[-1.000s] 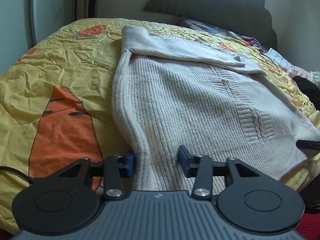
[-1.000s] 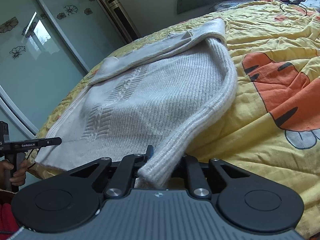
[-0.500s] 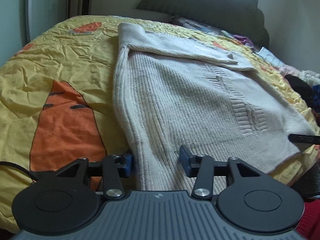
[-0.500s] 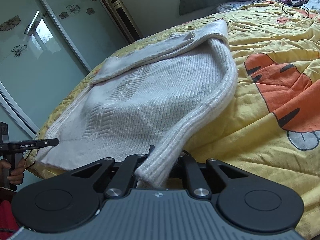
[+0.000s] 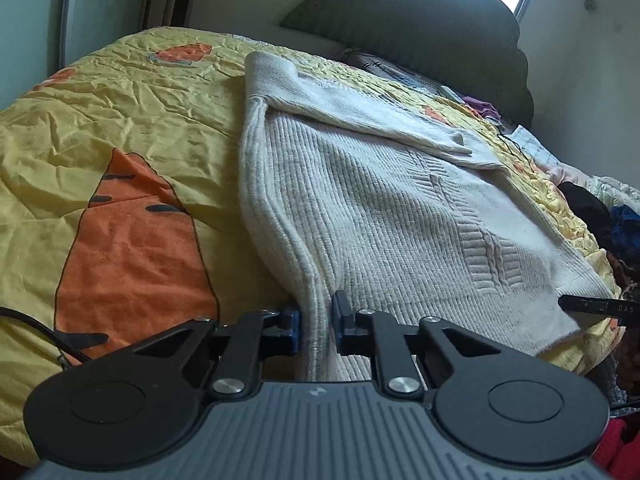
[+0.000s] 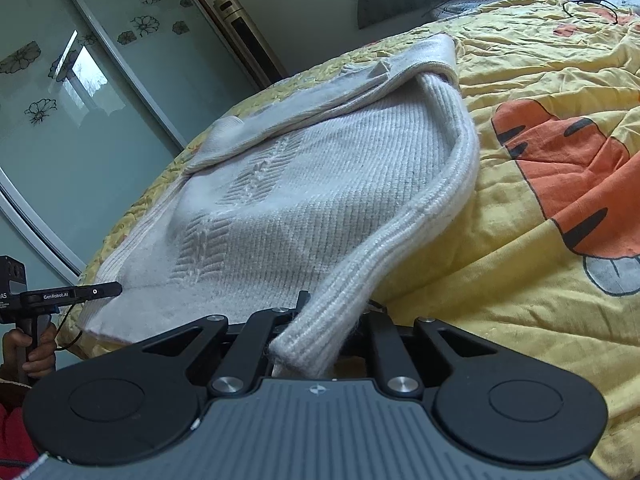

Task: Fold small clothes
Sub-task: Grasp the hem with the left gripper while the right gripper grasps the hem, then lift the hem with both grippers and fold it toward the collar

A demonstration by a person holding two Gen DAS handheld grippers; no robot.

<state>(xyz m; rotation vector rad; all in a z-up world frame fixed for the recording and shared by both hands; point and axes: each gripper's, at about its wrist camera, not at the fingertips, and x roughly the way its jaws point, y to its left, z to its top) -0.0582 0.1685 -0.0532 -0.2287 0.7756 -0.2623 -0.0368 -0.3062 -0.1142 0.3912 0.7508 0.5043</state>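
Since a second ago the left claw (image 5: 316,322) has narrowed from a wide spread to a pinch on the ribbed edge of the cream sweater (image 5: 384,216), and its view has tipped upward a little; the right claw (image 6: 320,332) keeps its hold on the other ribbed corner, which now droops over its fingers.

Right between the left claw's blue pads (image 5: 342,312) runs the thick ribbed band, pressed from both sides. The right claw's fingertips are buried under knit, so its closure is judged from the way the fabric hangs, not seen directly.

Just ahead of both claws the sweater's body lies flat on the bed (image 5: 120,152), over the yellow quilt with orange carrot prints. Farther ahead, a sleeve (image 5: 360,116) is already folded across the chest, near the dark headboard (image 5: 420,28).

To do this fold well, I judge that both claws should lift together and only slightly, keeping the hem taut between them so the heavy knit does not sag in the middle. Carry it forward level, lay the hem over the folded sleeve, and release only once the edge lies square. The chunky band could slip from a shallow pinch, so a deep bite matters.
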